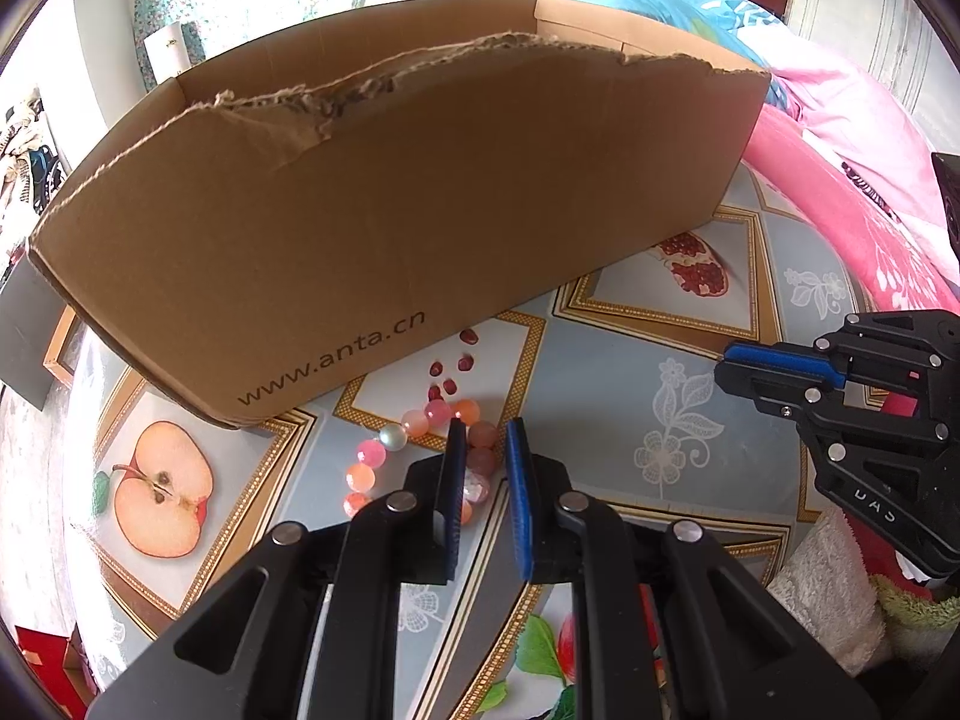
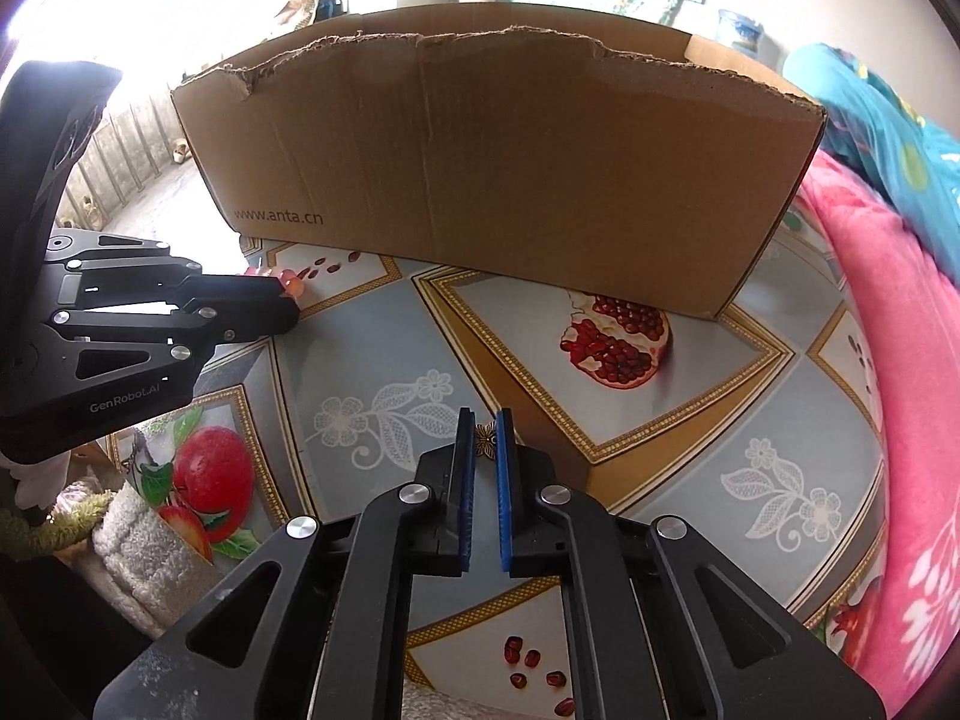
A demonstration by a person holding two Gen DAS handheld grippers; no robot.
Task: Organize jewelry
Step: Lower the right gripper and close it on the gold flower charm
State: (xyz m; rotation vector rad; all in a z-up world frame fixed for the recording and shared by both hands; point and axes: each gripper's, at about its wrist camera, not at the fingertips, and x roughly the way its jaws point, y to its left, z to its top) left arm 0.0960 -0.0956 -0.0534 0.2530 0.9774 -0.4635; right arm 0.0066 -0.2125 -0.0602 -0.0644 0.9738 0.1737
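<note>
A bracelet of pink, orange and pearl beads (image 1: 390, 438) lies on the fruit-print tablecloth in front of a cardboard box (image 1: 420, 210). My left gripper (image 1: 483, 426) points down at it and is shut on the ring's right-hand beads. In the right wrist view this gripper (image 2: 282, 300) comes in from the left, with a few beads (image 2: 294, 287) showing at its tip. My right gripper (image 2: 485, 417) is shut on a small bronze, butterfly-like ornament (image 2: 486, 441) pinched between its blue pads just above the cloth. From the left wrist camera it (image 1: 729, 369) appears at the right edge.
The open box (image 2: 510, 180), its top edge torn, stands across the back of the table. A pink blanket (image 2: 900, 390) bounds the right side. A white fluffy towel (image 2: 144, 546) lies at the near edge between the grippers. The tablecloth (image 2: 690, 438) shows printed fruit only.
</note>
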